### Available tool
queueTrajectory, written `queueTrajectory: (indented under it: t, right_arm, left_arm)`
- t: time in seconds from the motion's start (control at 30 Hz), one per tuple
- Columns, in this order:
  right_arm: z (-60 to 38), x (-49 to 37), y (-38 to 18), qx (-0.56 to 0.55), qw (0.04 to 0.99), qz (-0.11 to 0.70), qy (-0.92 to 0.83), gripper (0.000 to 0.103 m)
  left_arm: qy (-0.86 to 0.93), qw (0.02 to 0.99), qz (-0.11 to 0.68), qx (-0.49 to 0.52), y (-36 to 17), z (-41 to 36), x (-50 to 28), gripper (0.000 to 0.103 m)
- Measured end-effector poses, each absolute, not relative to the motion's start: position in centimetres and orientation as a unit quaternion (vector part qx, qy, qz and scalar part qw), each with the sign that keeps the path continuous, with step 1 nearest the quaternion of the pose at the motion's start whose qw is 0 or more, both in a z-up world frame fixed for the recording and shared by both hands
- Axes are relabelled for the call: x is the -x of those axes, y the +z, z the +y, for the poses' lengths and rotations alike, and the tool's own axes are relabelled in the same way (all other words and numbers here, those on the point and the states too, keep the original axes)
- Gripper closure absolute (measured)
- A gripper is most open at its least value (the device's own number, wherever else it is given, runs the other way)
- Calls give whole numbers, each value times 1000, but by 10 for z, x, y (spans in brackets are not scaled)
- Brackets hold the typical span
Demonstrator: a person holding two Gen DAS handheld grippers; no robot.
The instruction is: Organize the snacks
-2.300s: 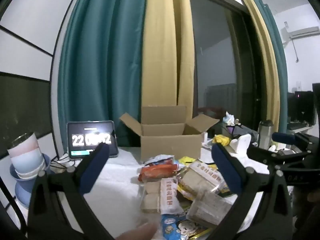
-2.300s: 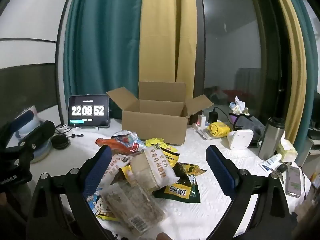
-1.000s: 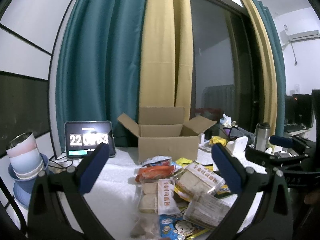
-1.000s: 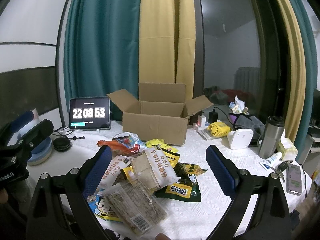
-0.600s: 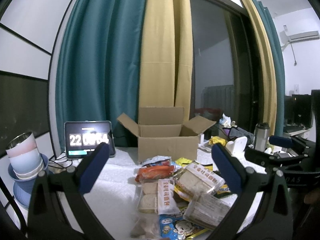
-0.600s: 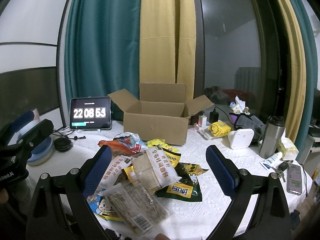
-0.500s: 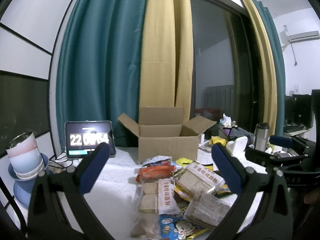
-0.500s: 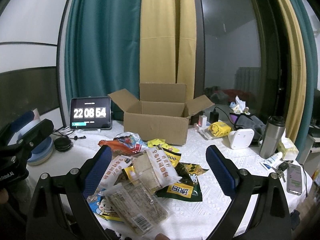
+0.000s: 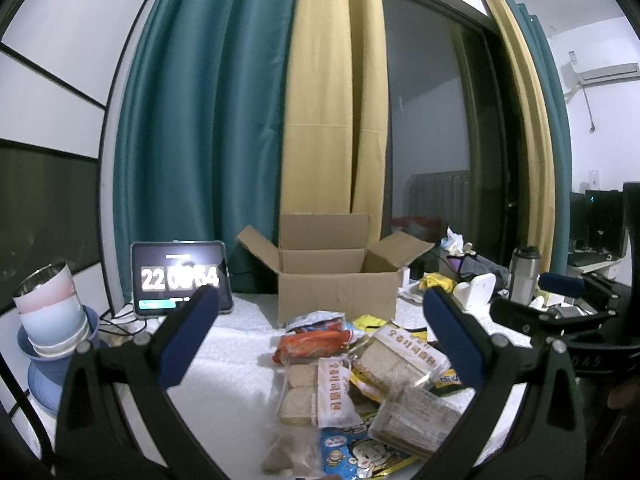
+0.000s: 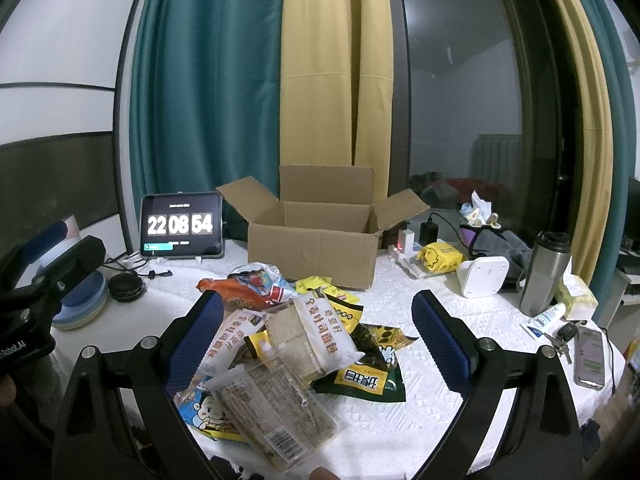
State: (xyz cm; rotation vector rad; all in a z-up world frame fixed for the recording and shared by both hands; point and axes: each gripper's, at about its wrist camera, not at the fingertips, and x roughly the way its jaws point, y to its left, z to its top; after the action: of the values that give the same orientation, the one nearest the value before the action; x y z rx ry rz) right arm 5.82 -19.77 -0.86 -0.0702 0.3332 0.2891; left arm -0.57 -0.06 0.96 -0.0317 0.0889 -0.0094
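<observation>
A pile of snack packets (image 10: pixel 288 340) lies on the white table in front of an open, empty-looking cardboard box (image 10: pixel 316 244). The pile holds bread packs, an orange packet (image 10: pixel 240 300), a green and yellow bag (image 10: pixel 364 380) and a clear cracker pack (image 10: pixel 276 404). The pile (image 9: pixel 360 376) and the box (image 9: pixel 336 292) also show in the left wrist view. My right gripper (image 10: pixel 316 332) is open and empty, held above the pile. My left gripper (image 9: pixel 320 328) is open and empty, held above the pile's left side.
A tablet clock (image 10: pixel 182 232) stands left of the box. Stacked bowls and a cup (image 9: pixel 52 328) sit at the far left. A steel flask (image 10: pixel 544 276), a white device (image 10: pixel 482 276), a yellow packet (image 10: pixel 440 256), a phone (image 10: pixel 588 356) and keys lie at the right.
Both grippers have stayed almost still and open. The clock has advanced. A hand at the bottom edge of the left wrist view has gone.
</observation>
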Motion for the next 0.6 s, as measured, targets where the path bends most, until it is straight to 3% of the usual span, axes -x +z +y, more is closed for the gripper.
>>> queueTrajectory:
  t: [0.6]
  right_arm:
    - [-192, -57, -11, 35, 975, 167, 144, 6]
  left_arm:
    - [-5, 999, 46, 17, 8, 0, 7, 0]
